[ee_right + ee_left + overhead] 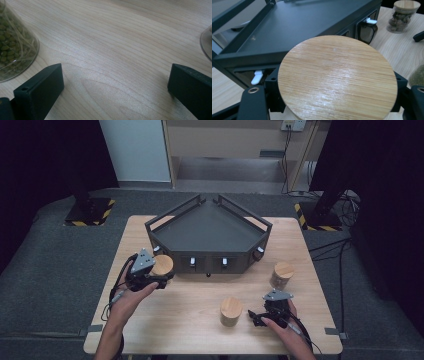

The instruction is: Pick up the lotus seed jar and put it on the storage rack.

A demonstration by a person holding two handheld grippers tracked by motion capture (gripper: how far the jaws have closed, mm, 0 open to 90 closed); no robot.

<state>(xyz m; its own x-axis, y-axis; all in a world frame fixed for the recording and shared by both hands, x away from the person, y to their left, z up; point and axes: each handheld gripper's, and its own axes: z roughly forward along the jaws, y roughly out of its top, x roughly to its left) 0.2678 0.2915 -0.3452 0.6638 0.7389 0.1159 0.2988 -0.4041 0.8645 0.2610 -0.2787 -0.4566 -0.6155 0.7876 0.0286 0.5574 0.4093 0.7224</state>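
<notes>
My left gripper [161, 276] is shut on a glass jar with a round bamboo lid [162, 264], close in front of the dark corner shelf [210, 227] at its left front. In the left gripper view the lid [337, 77] sits between the two black fingers [253, 102]. My right gripper [254, 317] rests low over the table near the front right, with its jaws wide apart over bare wood [115, 85]. A jar of green beans [15, 45] stands just beyond its left jaw.
A second bamboo-lidded jar [231, 311] stands mid-front, left of the right gripper. A third jar [281, 274] with brown contents stands at the right, and shows far off in the left gripper view [403, 15]. The shelf front has small white catches [257, 77].
</notes>
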